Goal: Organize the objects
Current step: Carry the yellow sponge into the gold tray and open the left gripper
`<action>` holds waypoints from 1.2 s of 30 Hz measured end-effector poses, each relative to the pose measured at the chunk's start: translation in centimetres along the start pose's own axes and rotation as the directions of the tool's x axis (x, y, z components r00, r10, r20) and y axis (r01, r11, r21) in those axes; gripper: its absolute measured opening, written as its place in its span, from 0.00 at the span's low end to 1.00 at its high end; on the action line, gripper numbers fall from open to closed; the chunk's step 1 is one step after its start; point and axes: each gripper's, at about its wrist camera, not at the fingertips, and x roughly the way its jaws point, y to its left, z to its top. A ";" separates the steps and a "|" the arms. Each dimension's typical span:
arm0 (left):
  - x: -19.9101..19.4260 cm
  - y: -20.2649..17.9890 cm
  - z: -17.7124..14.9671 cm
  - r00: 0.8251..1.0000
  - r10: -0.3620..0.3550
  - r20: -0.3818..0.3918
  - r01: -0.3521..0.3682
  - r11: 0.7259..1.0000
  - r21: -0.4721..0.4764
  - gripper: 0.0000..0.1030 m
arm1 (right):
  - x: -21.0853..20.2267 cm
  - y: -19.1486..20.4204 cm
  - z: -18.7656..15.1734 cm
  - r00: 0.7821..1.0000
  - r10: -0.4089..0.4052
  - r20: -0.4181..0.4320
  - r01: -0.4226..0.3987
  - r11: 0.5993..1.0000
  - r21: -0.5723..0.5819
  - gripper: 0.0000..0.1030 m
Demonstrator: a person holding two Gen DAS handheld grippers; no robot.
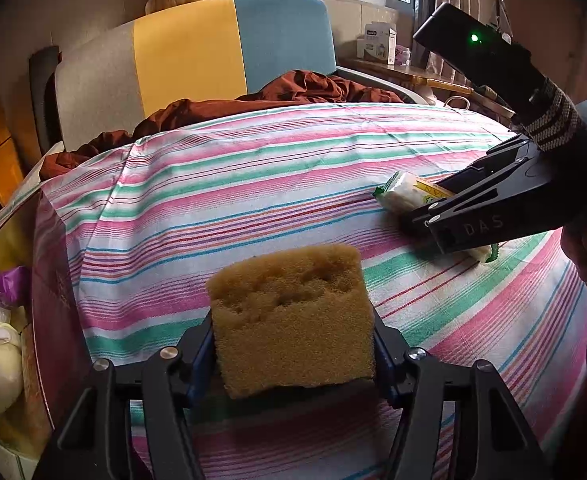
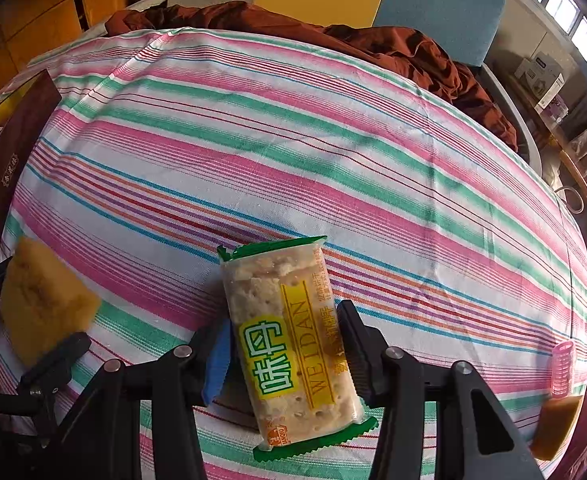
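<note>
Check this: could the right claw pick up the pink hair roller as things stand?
Probably not yet: the right claw is shut on the cracker packet. The hair roller lies unobstructed on the striped cloth off to its right.

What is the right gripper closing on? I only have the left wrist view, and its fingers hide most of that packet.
Observer: A clear cracker packet with green ends. The right gripper has a pad against each long side.
Operator: Any label on it?
Observer: Yes, a yellow panel reading WEIDAN, with green characters beside it.
Operator: Is anything else lying on that side?
Observer: A pink hair roller sits near the right edge of the striped cloth.
Operator: Anything near the roller?
Observer: An amber-brown block just below it in the picture, too blurred to identify.
</note>
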 end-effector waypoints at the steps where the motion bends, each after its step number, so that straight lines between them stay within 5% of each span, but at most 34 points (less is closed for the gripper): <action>1: -0.1 0.1 0.0 1.000 0.003 -0.002 -0.004 1.000 -0.006 0.61 | -0.1 0.0 -0.1 1.000 0.002 0.001 -0.002 1.000 0.001 0.49; 8: -2.8 0.2 0.0 1.000 0.013 0.009 -0.013 1.000 -0.004 0.61 | 1.1 -0.7 1.0 1.000 0.006 0.011 -0.006 1.000 -0.007 0.49; 14: -8.1 1.7 0.9 0.995 0.014 0.100 -0.014 1.000 -0.007 0.61 | 0.4 -0.7 0.3 1.000 0.020 0.017 -0.020 1.000 0.005 0.49; 21: -12.2 7.5 0.1 0.991 0.064 0.118 -0.048 0.990 -0.135 0.62 | 0.6 -0.6 0.4 1.000 0.005 0.022 -0.005 1.000 -0.006 0.48; 29: -14.7 19.7 -4.0 0.988 0.150 0.043 -0.114 0.883 -0.455 0.62 | 0.6 -0.6 0.5 1.000 0.002 0.024 -0.002 1.000 -0.005 0.48; 36: -15.1 23.6 -7.7 0.982 0.188 -0.020 -0.168 0.820 -0.547 0.62 | 0.7 -0.6 0.6 1.000 0.001 0.024 -0.001 1.000 -0.006 0.49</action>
